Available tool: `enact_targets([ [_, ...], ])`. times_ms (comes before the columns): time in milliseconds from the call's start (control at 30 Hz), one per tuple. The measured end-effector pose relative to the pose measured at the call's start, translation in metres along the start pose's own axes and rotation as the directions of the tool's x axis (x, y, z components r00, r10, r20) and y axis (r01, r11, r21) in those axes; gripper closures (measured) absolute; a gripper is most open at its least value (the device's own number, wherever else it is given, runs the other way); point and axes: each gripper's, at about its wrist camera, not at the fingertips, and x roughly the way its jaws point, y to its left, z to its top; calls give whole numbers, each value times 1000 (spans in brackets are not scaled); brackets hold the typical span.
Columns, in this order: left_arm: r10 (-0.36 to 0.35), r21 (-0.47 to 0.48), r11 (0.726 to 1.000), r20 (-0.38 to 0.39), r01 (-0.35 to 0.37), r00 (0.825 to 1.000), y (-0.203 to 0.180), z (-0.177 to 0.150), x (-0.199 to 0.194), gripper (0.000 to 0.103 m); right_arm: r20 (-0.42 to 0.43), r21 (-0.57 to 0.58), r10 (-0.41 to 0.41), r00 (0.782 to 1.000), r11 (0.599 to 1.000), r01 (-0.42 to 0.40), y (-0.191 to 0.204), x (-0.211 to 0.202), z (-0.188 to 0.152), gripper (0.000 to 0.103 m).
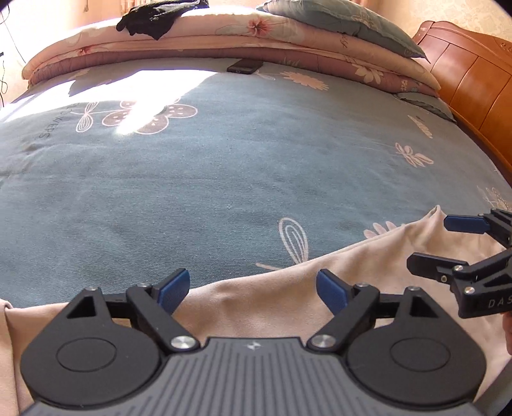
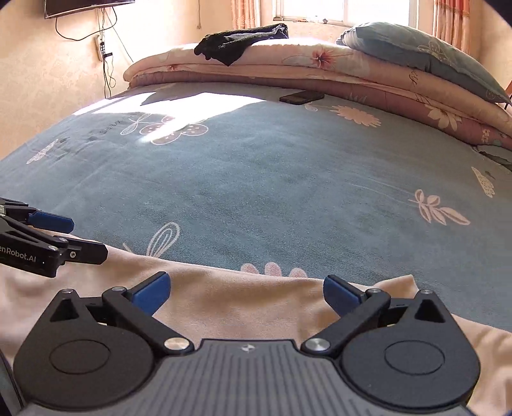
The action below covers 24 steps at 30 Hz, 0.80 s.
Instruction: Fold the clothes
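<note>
Left wrist view: the left claw (image 1: 252, 291) is spread wide, its blue pads (image 1: 174, 291) well apart with nothing between them, hovering over the near edge of a pale pink garment (image 1: 272, 300). The garment lies on the bed's near side, soft and matte like a light fleece, with shallow creases and one corner (image 1: 435, 211) peaking up at the right. Just beside that corner the right claw (image 1: 432, 243) enters from the right edge — also splayed, one blue-tipped finger above the cloth and one black finger lower; I cannot tell whether either touches the fabric.

Right wrist view: the right claw (image 2: 246, 291) gapes open over the same pink garment (image 2: 240, 307), gripping nothing, and the left claw (image 2: 86, 236) pokes in from the left, open too.

Beyond the garment stretches a dusty blue bedsheet (image 1: 224, 179) printed with pale flowers and leaves, a bright sun patch (image 1: 144, 92) across its far part. A dark phone (image 1: 244, 67) lies flat near the far side, just in front of a stack of folded floral quilts (image 1: 208, 48). On the quilts rest a black garment (image 1: 153, 17) — crumpled, draped over the edge — and a grey-blue pillow (image 1: 345, 22). An orange wooden headboard (image 1: 473, 80) borders the right. Nothing lies between the claws and the pink cloth.
</note>
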Motion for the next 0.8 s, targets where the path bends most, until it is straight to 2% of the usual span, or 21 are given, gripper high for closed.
enact_targets([
  [133, 95, 41, 995, -1, -95, 995, -10, -31, -23, 14, 10, 18, -6, 1000, 1000, 5, -5, -38, -27, 0],
  [267, 175, 18, 985, -33, -174, 984, -11, -58, -16, 14, -1, 76, -5, 1000, 997, 5, -6, -49, -52, 0],
  [333, 161, 3, 987, -70, -162, 984, -12, -66, -8, 14, -7, 101, 1, 1000, 995, 0, -3, -43, -59, 0],
  [400, 152, -22, 988, -68, -153, 986, -8, -69, -7, 5, -46, 107, 14, 999, 994, -9, 2, -29, -63, 0],
  [433, 147, -36, 988, -66, -149, 987, -7, -71, -6, 0, -82, 103, 16, 996, 995, -8, 6, -18, -67, 0],
  [467, 142, -49, 988, -63, -145, 988, -5, -73, -6, 0, -127, 94, -2, 992, 995, 14, 10, -8, -73, 0],
  [533, 133, -75, 988, -58, -137, 989, -1, -76, -5, 0, -77, 7, -77, 994, 997, 78, 28, -6, -84, 0],
  [567, 128, -88, 987, -55, -133, 990, 1, -78, -5, 0, -67, 13, -93, 993, 995, 94, 32, -7, -86, 0],
  [667, 130, -82, 988, -42, -133, 991, -2, -81, -4, 0, -59, 64, -77, 995, 995, 81, 28, -9, -89, 0],
  [800, 116, -62, 991, -65, -120, 991, -2, -84, -10, 0, -82, 24, -67, 994, 997, 69, 29, -19, -94, 0],
])
